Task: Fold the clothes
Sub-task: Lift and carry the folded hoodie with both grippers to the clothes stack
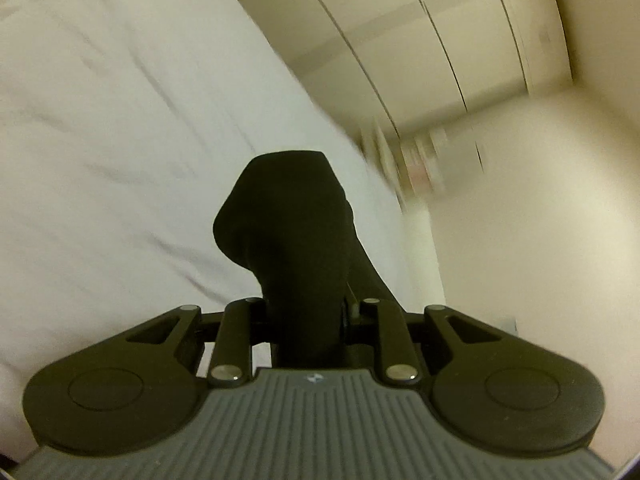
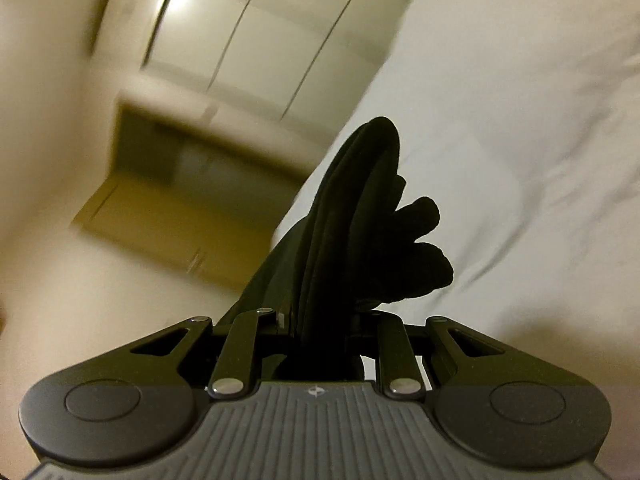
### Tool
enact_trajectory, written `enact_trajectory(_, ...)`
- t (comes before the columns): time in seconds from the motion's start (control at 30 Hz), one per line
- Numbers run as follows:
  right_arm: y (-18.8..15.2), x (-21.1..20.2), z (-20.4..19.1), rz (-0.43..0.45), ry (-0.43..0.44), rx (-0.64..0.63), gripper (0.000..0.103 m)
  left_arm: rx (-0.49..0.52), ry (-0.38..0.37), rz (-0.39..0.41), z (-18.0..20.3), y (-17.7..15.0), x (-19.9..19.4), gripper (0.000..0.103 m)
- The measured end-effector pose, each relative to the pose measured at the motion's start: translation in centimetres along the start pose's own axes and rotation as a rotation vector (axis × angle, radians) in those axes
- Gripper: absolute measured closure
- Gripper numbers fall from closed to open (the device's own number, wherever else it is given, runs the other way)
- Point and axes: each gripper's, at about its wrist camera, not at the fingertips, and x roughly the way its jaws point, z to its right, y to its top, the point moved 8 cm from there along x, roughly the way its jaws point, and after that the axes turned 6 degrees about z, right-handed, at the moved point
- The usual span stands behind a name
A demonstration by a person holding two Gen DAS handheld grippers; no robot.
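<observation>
My left gripper (image 1: 306,304) is shut on a bunch of black cloth (image 1: 288,220) that stands up between its fingers, held above the white bed sheet (image 1: 120,140). My right gripper (image 2: 320,320) is shut on another bunched, folded part of black cloth (image 2: 360,220), lifted over the white sheet (image 2: 520,120). The fingertips of both grippers are hidden inside the cloth. I cannot tell whether both hold the same garment. Both views are blurred by motion.
The bed edge runs diagonally in both views. Beyond it stand pale wardrobe doors (image 1: 400,40) and a cream wall (image 1: 540,220). In the right wrist view the wardrobe (image 2: 260,40) and a brownish recess (image 2: 180,184) lie to the left of the bed.
</observation>
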Motion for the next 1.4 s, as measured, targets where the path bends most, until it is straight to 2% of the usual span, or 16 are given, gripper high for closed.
enact_trajectory(0.17,-7.2,13.1,-8.0,-0.226,0.123,-0.061,0.082,-0.068,0.082,0.203,-8.0,10.3,-8.5,0.083)
enact_trajectory(0.37,-16.3,29.9,-16.0,-0.385,0.165,-0.093,0.082,-0.111,0.153,0.323,-18.5,25.0,-15.5,0.083)
enact_trajectory(0.57,-23.5,45.5,-24.3,-0.462,0.224,-0.156,0.082,-0.123,0.153,0.433,-25.9,39.6,-19.0,0.083)
enact_trajectory(0.7,-25.9,53.3,-27.7,-0.491,0.269,-0.212,0.082,-0.117,0.147,0.493,-29.6,45.8,-18.7,0.083)
enact_trajectory(0.83,-27.8,60.2,-29.0,-0.518,0.305,-0.243,0.082,-0.087,0.164,0.529,-34.1,49.7,-17.4,0.081)
enact_trajectory(0.87,-28.6,61.7,-28.2,-0.530,0.285,-0.240,0.081,-0.075,0.191,0.521,-35.7,50.0,-16.6,0.080)
enact_trajectory(0.93,-30.1,64.7,-26.4,-0.554,0.237,-0.231,0.072,-0.085,0.285,0.454,-40.0,49.6,-14.1,0.078)
enact_trajectory(0.97,-31.0,65.9,-24.6,-0.577,0.172,-0.234,0.068,-0.113,0.333,0.403,-42.0,49.1,-12.9,0.079)
enact_trajectory(1.0,-32.0,67.0,-22.8,-0.600,0.101,-0.236,0.068,-0.144,0.369,0.364,-43.8,48.5,-12.1,0.075)
enact_trajectory(1.03,-32.9,68.1,-20.9,-0.623,0.029,-0.239,0.068,-0.159,0.362,0.358,-44.7,48.1,-11.9,0.072)
enact_trajectory(1.13,-33.0,67.7,-19.3,-0.595,0.042,-0.146,0.069,-0.158,0.306,0.364,-44.9,48.6,-12.4,0.066)
enact_trajectory(1.2,-31.4,67.8,-20.1,-0.586,0.043,-0.172,0.072,-0.146,0.302,0.344,-44.9,48.9,-12.0,0.066)
enact_trajectory(1.27,-31.0,66.8,-20.4,-0.583,0.047,-0.202,0.072,-0.127,0.336,0.329,-44.6,48.9,-12.5,0.061)
enact_trajectory(1.4,-30.2,66.5,-19.4,-0.598,-0.012,-0.276,0.073,-0.083,0.415,0.300,-44.0,48.8,-13.7,0.059)
